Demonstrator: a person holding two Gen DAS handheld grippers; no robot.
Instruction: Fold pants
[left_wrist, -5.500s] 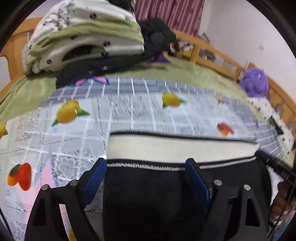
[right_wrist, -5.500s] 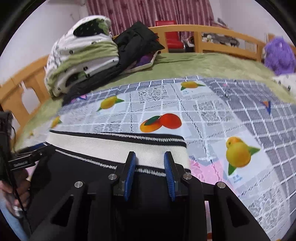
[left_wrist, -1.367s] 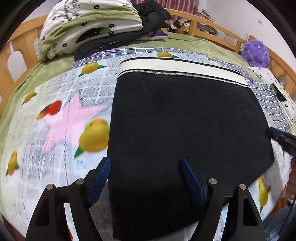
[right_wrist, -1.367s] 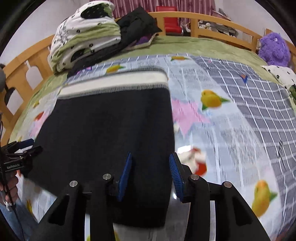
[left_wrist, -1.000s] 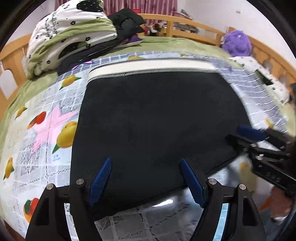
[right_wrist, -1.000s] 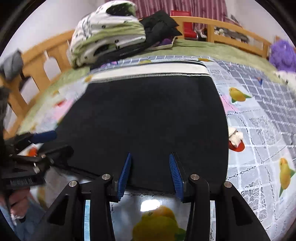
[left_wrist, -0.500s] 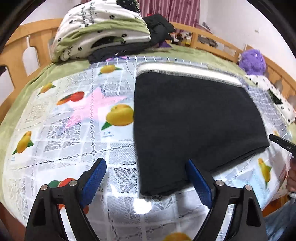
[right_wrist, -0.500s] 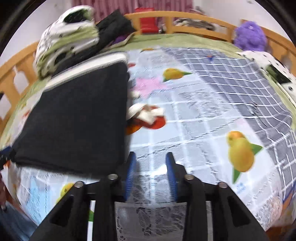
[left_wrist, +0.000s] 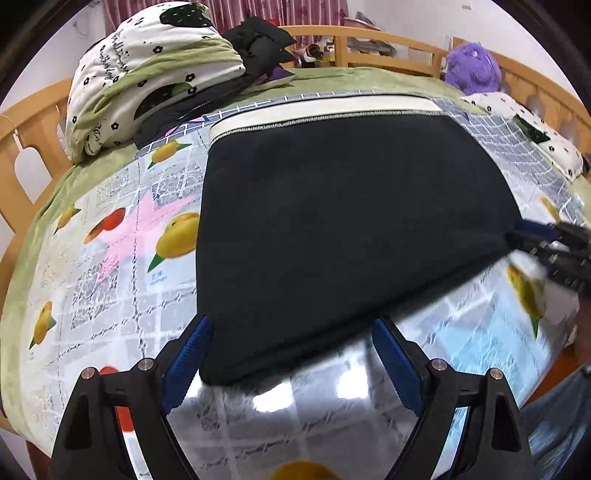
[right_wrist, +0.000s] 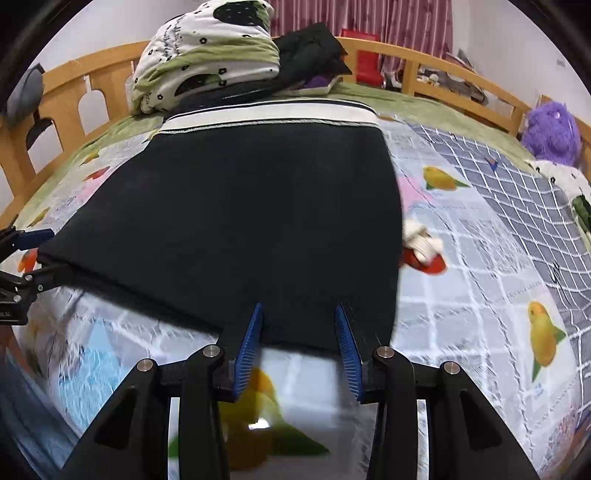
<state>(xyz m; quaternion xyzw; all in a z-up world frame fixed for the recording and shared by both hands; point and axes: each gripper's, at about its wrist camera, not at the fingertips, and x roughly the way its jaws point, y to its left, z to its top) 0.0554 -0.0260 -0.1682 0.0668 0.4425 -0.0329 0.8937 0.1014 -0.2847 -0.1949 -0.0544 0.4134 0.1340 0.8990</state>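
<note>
Left tool (left_wrist: 291, 343) wide, right tool (right_wrist: 299, 332) opening, both empty at pants (left_wrist: 332, 221) near edge.

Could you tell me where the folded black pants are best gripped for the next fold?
Probably at the near folded edge of the black pants, one gripper toward each near corner, coming in low from the near side. That edge lies thick and slightly raised on the fruit-print cloth, facing both grippers.
</note>
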